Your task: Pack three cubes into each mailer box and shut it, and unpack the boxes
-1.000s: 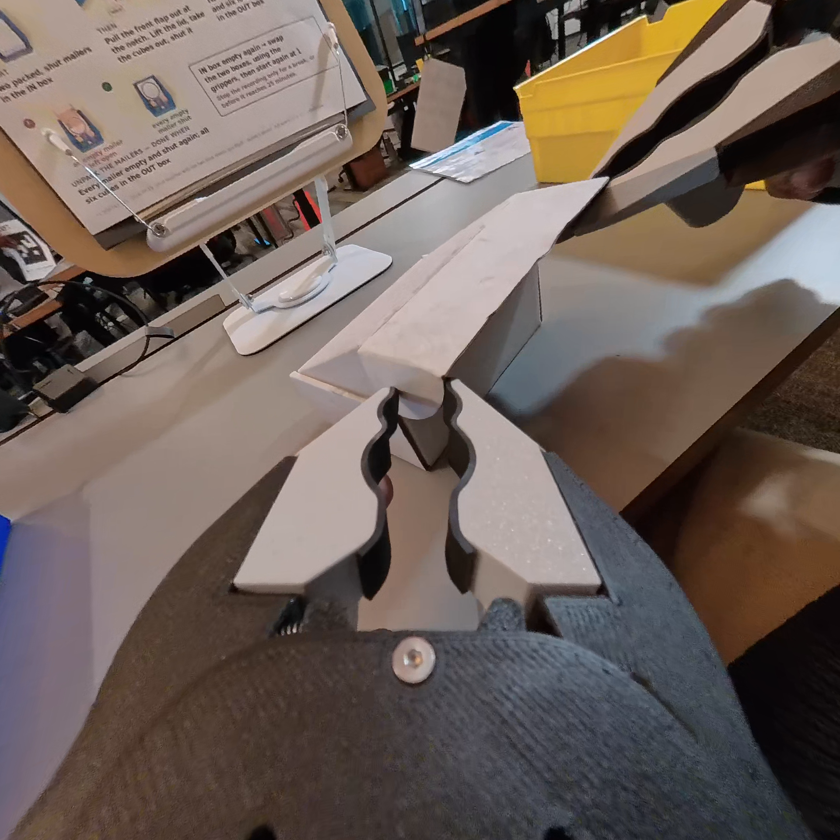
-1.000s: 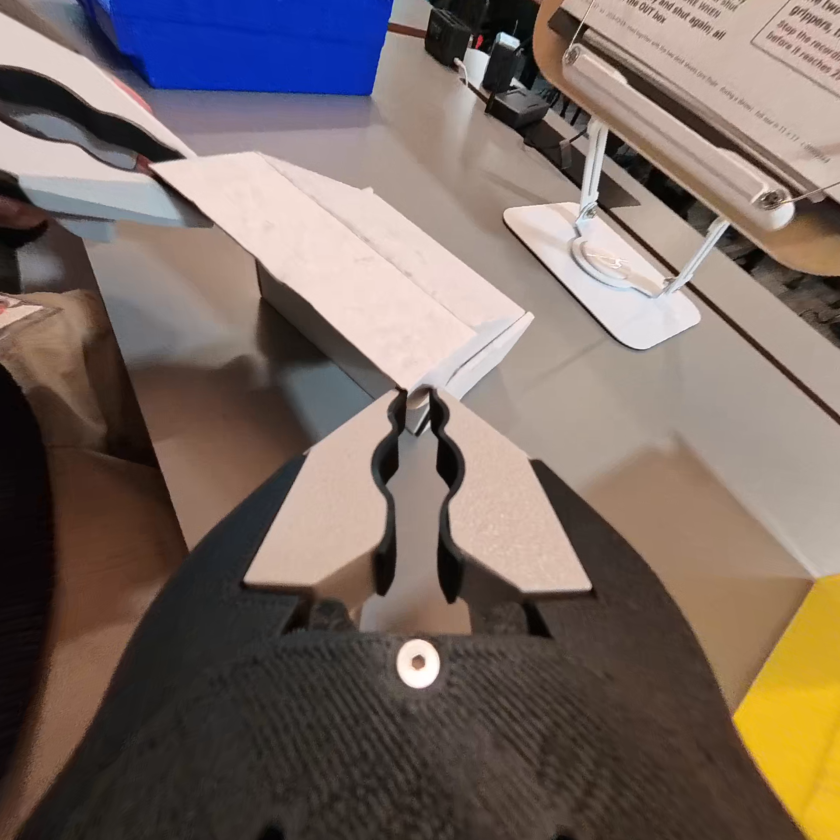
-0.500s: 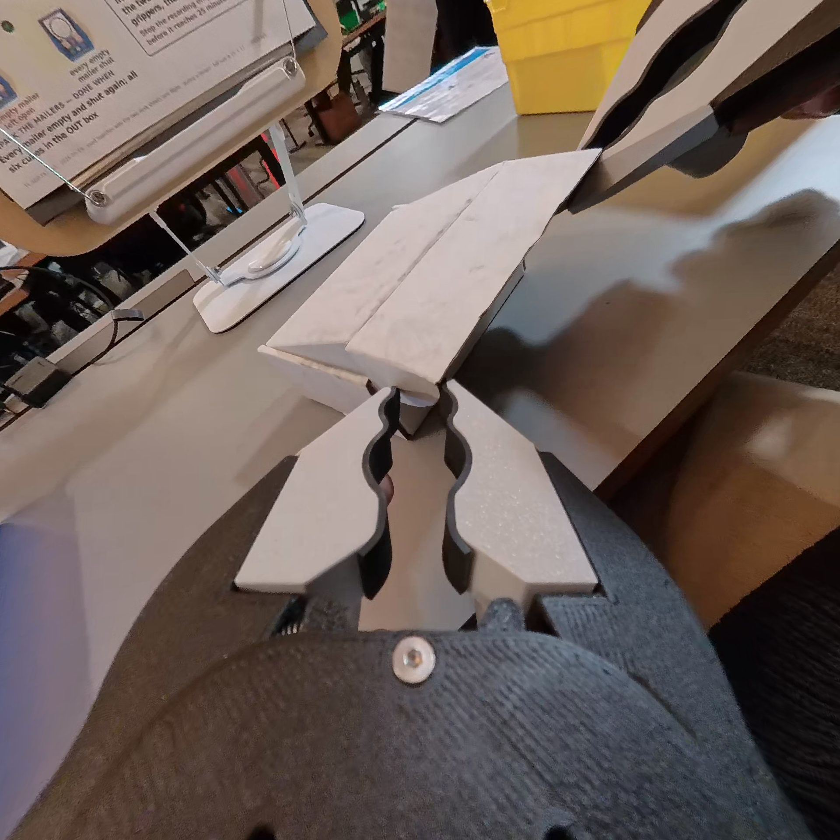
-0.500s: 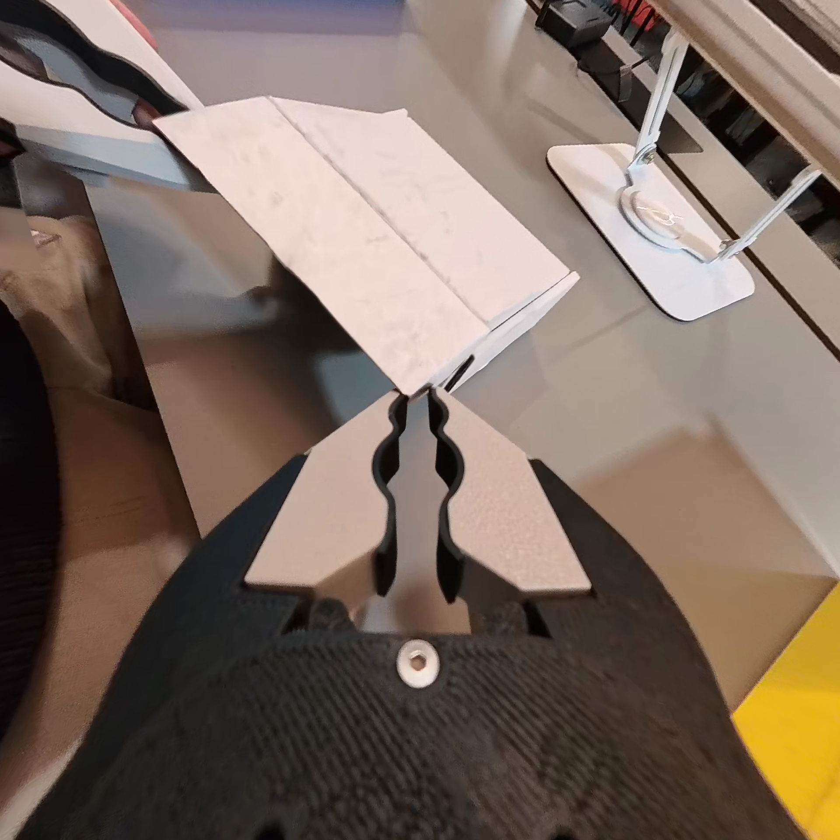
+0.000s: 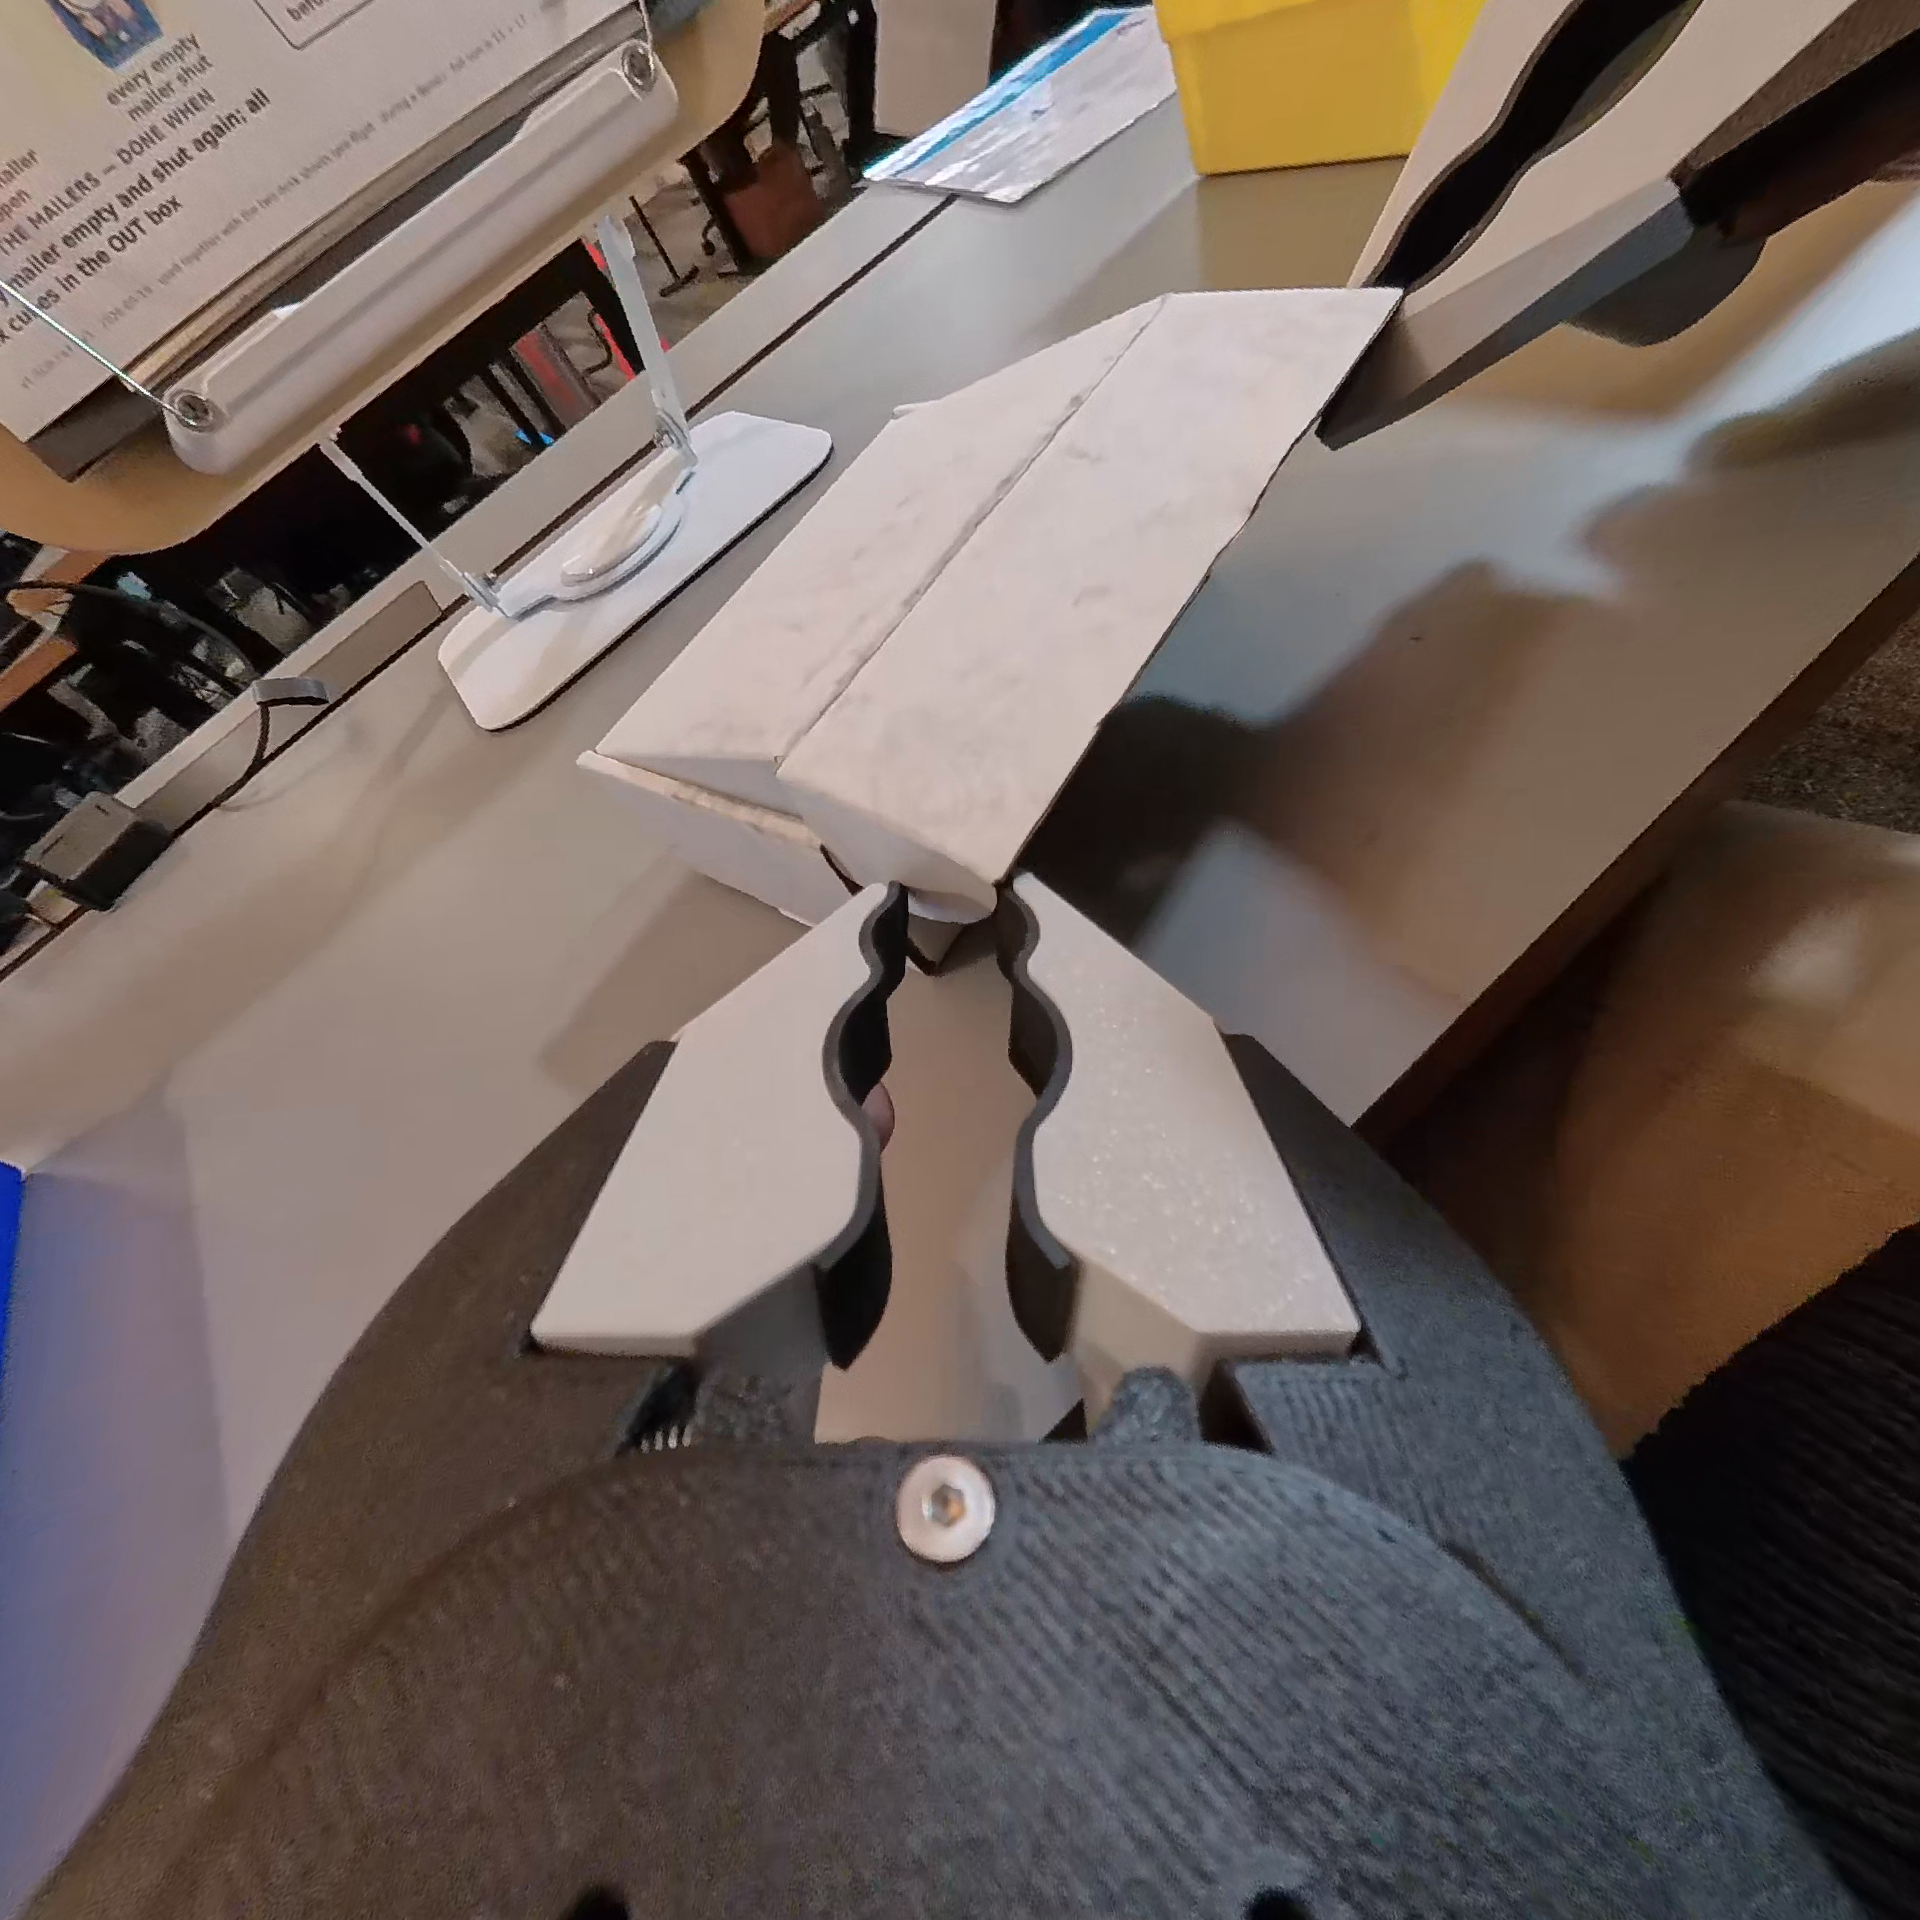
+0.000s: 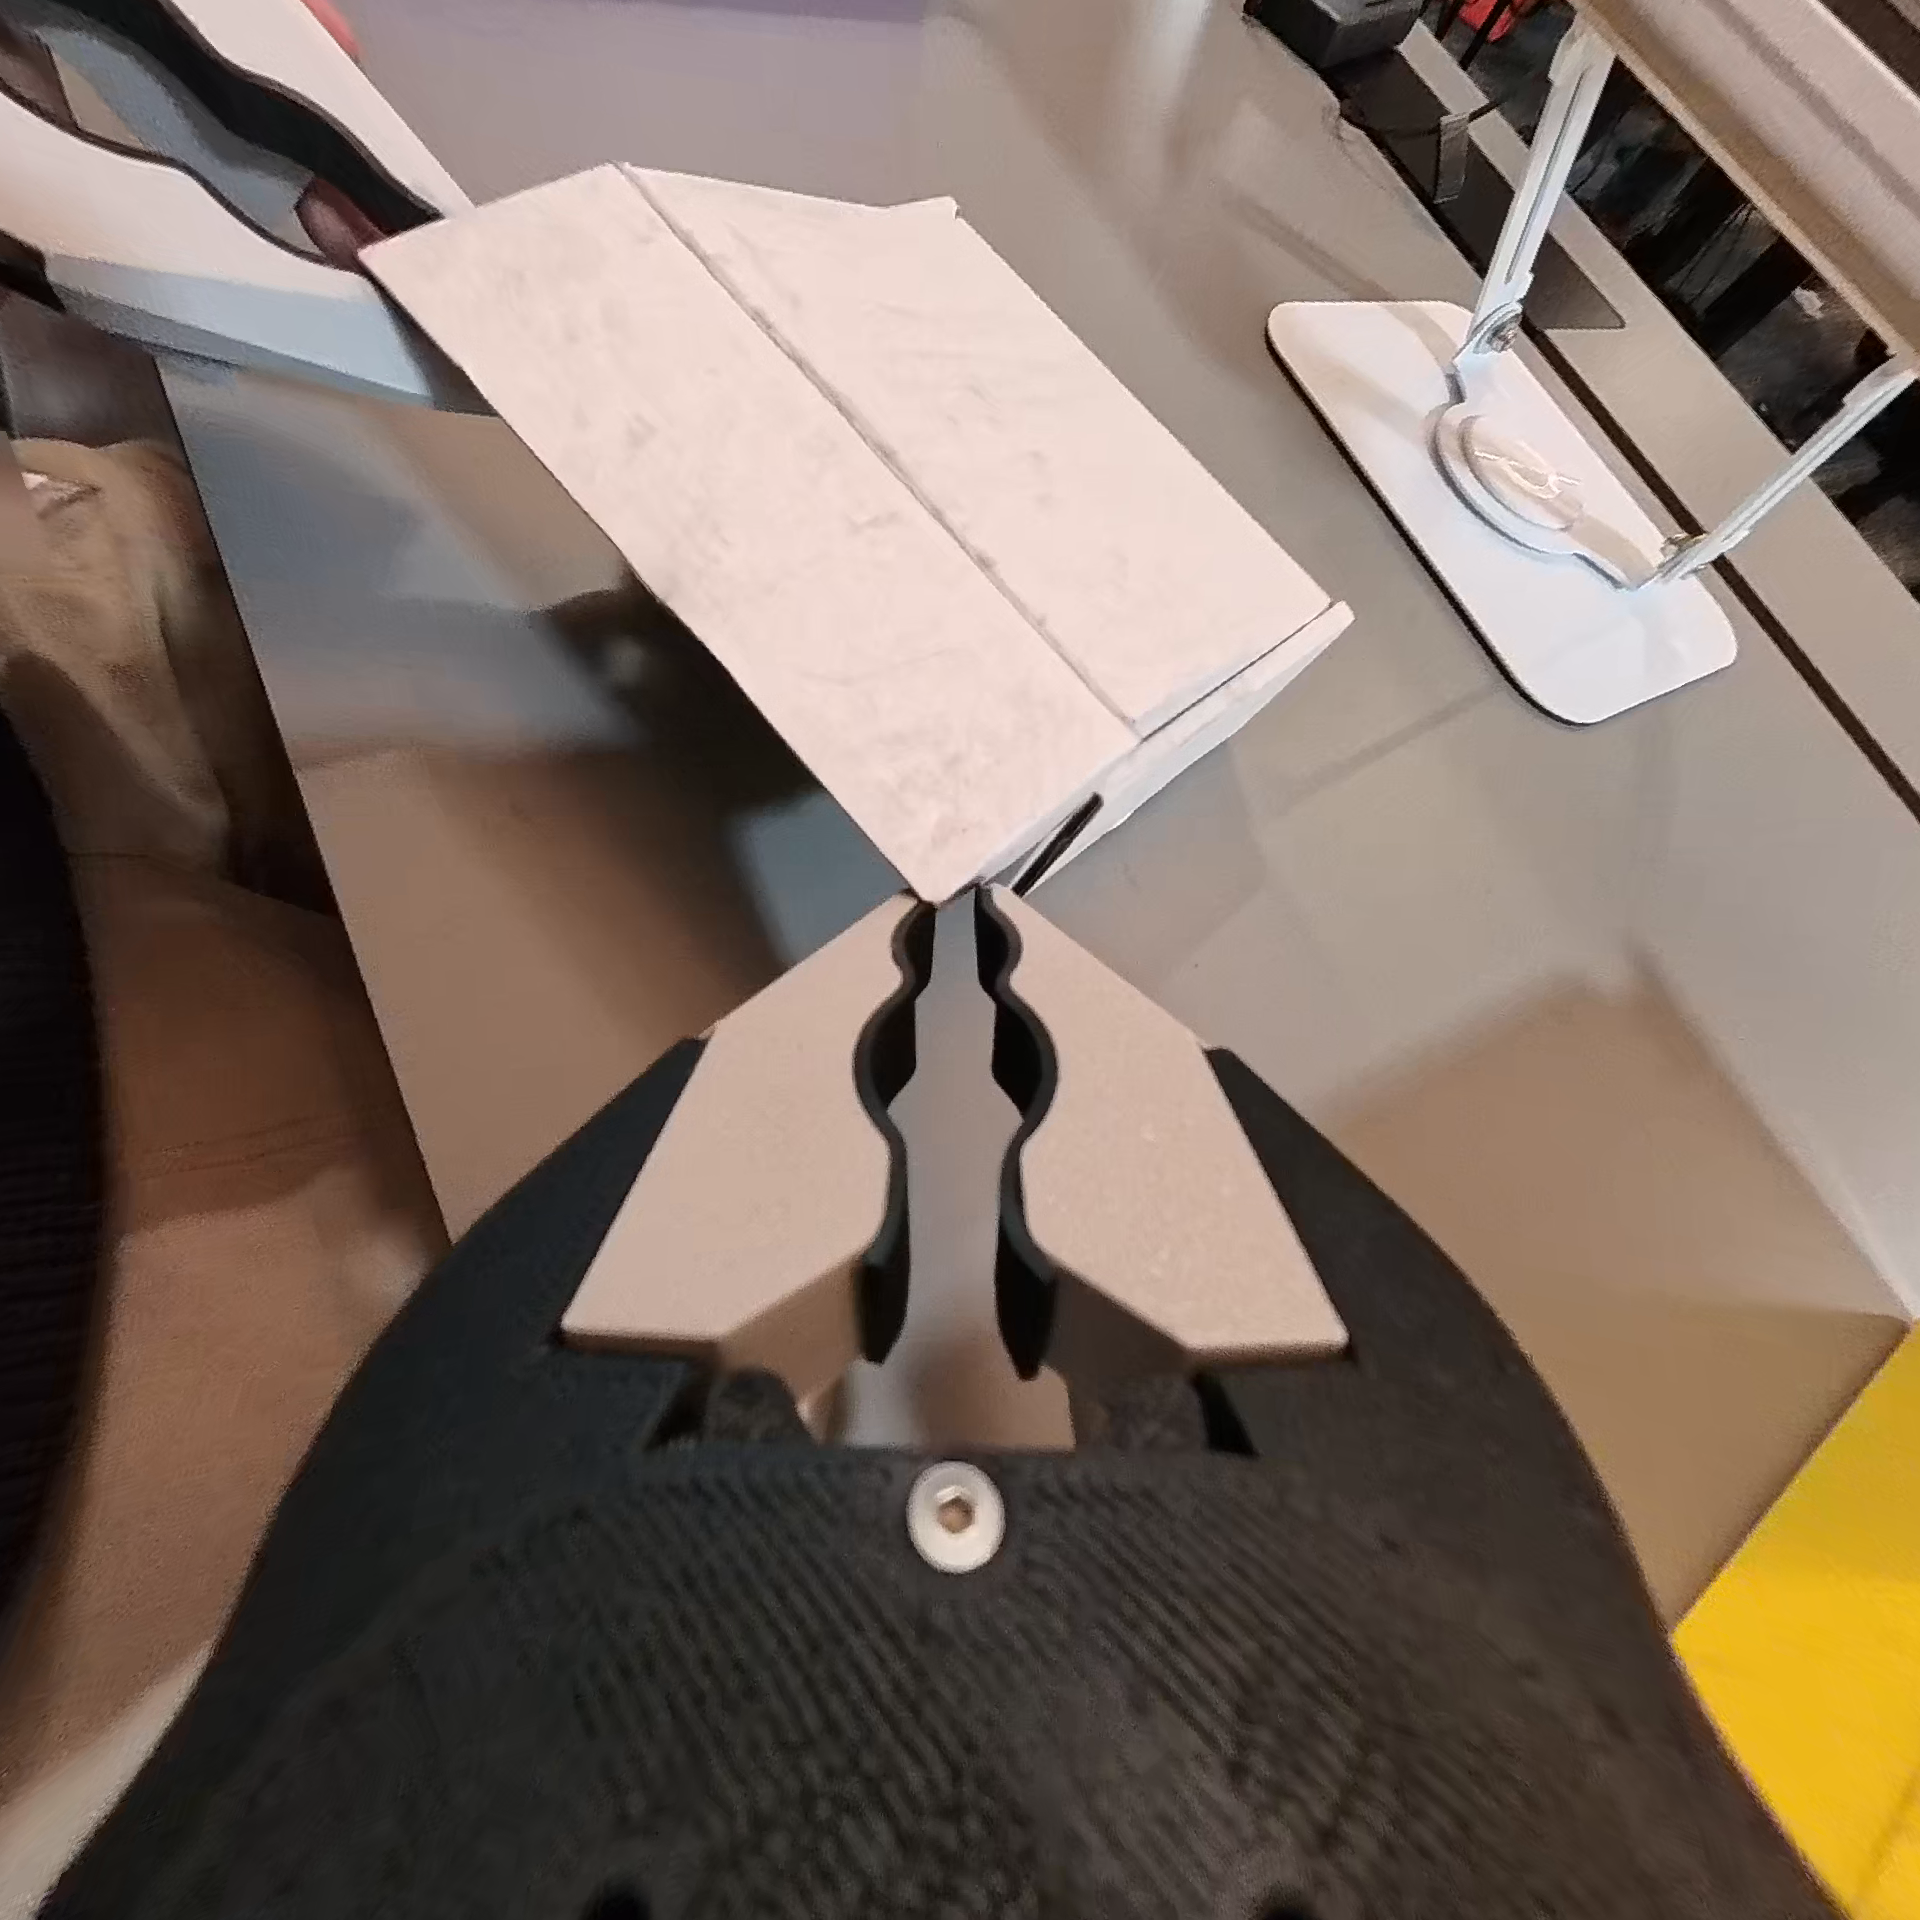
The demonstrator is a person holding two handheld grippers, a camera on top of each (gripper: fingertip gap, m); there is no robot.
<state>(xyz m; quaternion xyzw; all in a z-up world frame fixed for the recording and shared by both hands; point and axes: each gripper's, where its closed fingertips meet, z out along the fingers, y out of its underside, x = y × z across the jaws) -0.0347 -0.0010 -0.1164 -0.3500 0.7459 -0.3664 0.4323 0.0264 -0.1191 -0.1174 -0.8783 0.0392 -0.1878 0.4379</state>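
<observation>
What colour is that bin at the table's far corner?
Bright yellow bin, clearest in the left wrist view.

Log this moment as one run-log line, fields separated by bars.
left gripper: shut on mailer box front flap corner | right gripper: shut on opposite flap corner | flap lifted | contents hidden | gray table

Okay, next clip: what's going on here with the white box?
A person works a white mailer box on the grey table with two hand-held tongs. The left tongs and the right tongs each pinch one front corner of the lid's front flap, which is raised at a slant above the tray. No cubes are visible. A document stand sits behind.
</observation>
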